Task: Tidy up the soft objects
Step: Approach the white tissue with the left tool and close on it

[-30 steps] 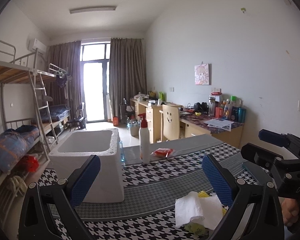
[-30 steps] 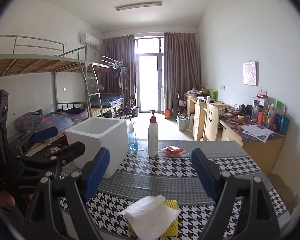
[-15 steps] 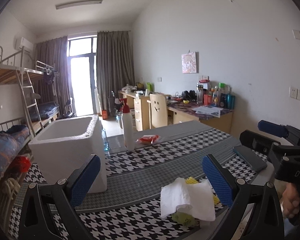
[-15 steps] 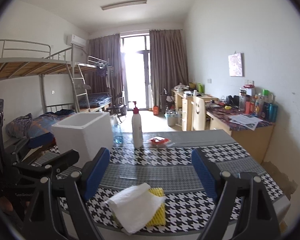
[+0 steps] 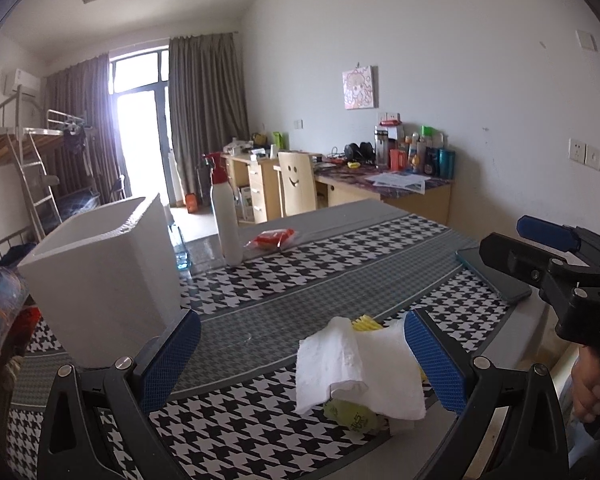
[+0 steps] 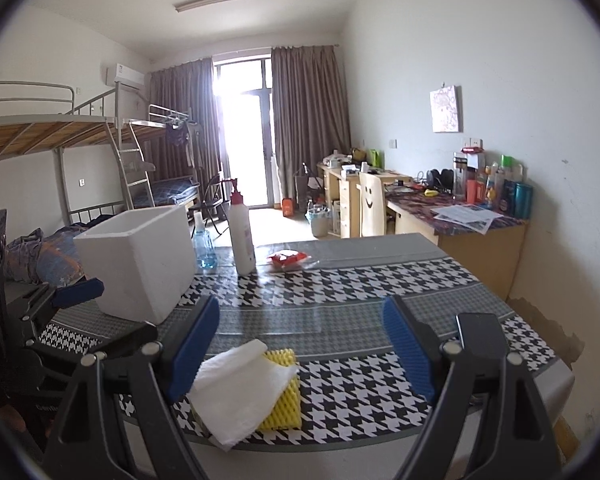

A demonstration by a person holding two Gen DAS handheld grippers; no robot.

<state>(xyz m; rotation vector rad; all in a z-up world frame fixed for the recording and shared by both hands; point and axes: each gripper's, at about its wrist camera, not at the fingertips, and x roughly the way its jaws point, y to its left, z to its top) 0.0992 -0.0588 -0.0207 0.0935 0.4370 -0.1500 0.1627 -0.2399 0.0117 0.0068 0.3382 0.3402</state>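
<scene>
A white tissue (image 5: 356,364) lies crumpled near the table's front edge, draped over a yellow sponge (image 5: 366,324) and a yellow-green item (image 5: 352,420). My left gripper (image 5: 302,360) hovers open just before this pile, which sits toward its right pad; nothing is gripped. In the right wrist view the tissue (image 6: 236,388) and the sponge (image 6: 282,400) lie low between the pads, toward the left one. My right gripper (image 6: 300,346) is open and holds nothing. A white foam box (image 6: 140,256) stands open-topped at the left of the table.
On the houndstooth tablecloth (image 5: 300,280) stand a white pump bottle (image 5: 228,216), a red packet (image 5: 270,238) and a small blue spray bottle (image 6: 204,248) at the far side. A dark phone (image 5: 496,276) lies at the right edge. Bunk beds stand left, desks right.
Both grippers have sunk and tipped down toward the table. The tissue pile now looks larger and closer in both views. Neither gripper's opening has changed.
</scene>
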